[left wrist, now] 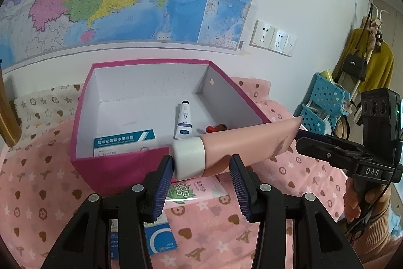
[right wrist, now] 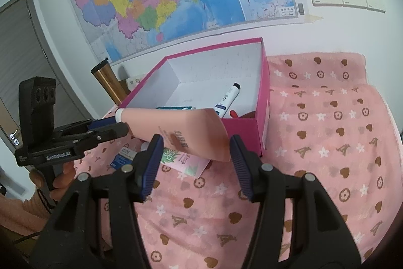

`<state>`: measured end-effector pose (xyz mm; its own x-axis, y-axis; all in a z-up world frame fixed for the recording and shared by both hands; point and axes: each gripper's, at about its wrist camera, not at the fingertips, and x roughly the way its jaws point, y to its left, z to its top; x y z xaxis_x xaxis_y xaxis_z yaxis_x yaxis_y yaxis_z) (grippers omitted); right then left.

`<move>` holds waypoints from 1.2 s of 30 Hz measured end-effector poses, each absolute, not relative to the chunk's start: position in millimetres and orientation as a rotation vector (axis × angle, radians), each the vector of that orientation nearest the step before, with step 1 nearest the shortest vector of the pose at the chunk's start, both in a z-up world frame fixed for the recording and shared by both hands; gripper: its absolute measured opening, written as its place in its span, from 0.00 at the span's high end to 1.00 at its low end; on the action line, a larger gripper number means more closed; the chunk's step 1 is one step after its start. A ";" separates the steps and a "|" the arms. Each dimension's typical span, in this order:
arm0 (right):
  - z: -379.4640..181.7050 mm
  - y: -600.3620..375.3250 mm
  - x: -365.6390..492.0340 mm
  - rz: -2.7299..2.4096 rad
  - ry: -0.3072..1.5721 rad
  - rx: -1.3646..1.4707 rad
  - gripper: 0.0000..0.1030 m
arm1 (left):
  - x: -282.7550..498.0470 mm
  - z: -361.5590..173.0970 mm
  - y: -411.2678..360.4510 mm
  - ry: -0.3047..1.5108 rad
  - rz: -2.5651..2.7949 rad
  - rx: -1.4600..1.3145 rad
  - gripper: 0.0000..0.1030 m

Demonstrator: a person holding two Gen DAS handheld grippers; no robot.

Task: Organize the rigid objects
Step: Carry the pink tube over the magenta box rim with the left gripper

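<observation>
Between the two grippers, above the pink heart-and-star patterned cloth (right wrist: 327, 143), a soft pink plastic tube with a white cap (left wrist: 234, 150) hangs level in the air. The left gripper (left wrist: 201, 168) has its blue ribbed fingers (left wrist: 165, 183) spread around the capped end, the left pad touching the cap and the other standing apart from the tube. The right gripper (right wrist: 194, 150) is likewise spread around the flat crimped end, and whether either pad truly presses the tube cannot be told. Behind the tube stands an open magenta cardboard box with a white inside (left wrist: 88, 102), holding a small white tube with a dark cap (left wrist: 183, 120), a teal-and-white medicine carton (left wrist: 123, 141) and a red item mostly hidden by the pink tube. Under the tube, a pink-and-green flat packet (right wrist: 186, 160) and a blue-and-white carton (left wrist: 161, 238) lie partly covered.
</observation>
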<state>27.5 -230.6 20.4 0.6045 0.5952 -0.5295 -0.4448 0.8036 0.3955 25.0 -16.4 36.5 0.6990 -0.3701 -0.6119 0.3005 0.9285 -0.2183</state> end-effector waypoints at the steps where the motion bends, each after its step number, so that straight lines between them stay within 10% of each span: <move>1: 21.1 -231.0 29.5 0.607 0.695 0.231 0.44 | 26.0 36.7 -16.5 0.703 -0.373 -0.104 0.55; 36: 32.4 -233.8 58.1 0.589 0.670 0.236 0.44 | 60.0 45.5 -20.0 0.683 -0.359 -0.093 0.55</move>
